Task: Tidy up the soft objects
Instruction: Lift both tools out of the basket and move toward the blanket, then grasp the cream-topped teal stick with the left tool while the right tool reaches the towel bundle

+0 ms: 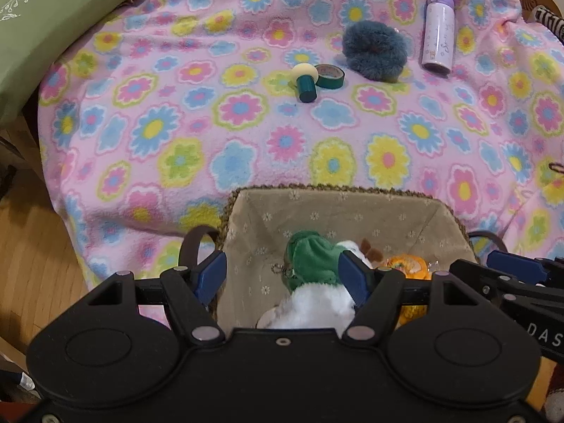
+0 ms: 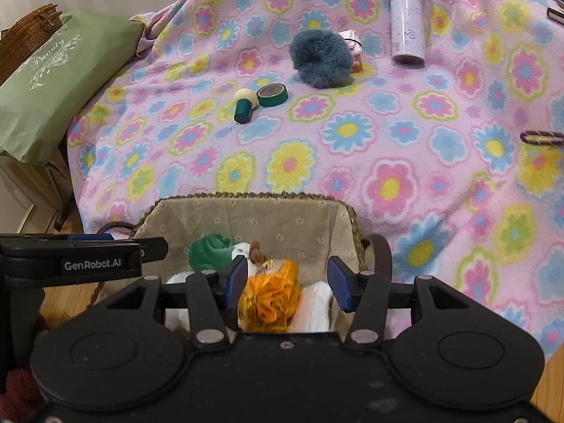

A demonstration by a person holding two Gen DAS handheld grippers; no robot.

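Broadly, the scene is filled by a pink flowered blanket [image 2: 387, 148], spread so that loose things can be seen and reached. At nine o'clock a green cushion [image 2: 60, 81] is propped at the blanket's edge. At six o'clock a lined wicker basket [image 2: 246, 199] is set against the near edge, presumably as the collecting place: a green plush [image 2: 208, 252], an orange plush [image 2: 271, 292] and a white furry toy [image 1: 317, 308] are already lodged inside.

Both grippers are held over the basket, angled downward. The left gripper [image 1: 282, 276] is held moderately open, nothing clamped; the right gripper [image 2: 287, 283] is held narrower, and the orange plush is seen between its fingers, though no pressing contact can be made out, so it is judged empty.

A blue fluffy scrunchie [image 2: 322, 58] is left at twelve o'clock on the blanket, likely the next soft item. A lilac bottle [image 2: 407, 21] lies at one o'clock. Smaller hard pieces, a green tape roll [image 2: 272, 95] and a mushroom-shaped stamp [image 2: 245, 105], touch each other at eleven o'clock.
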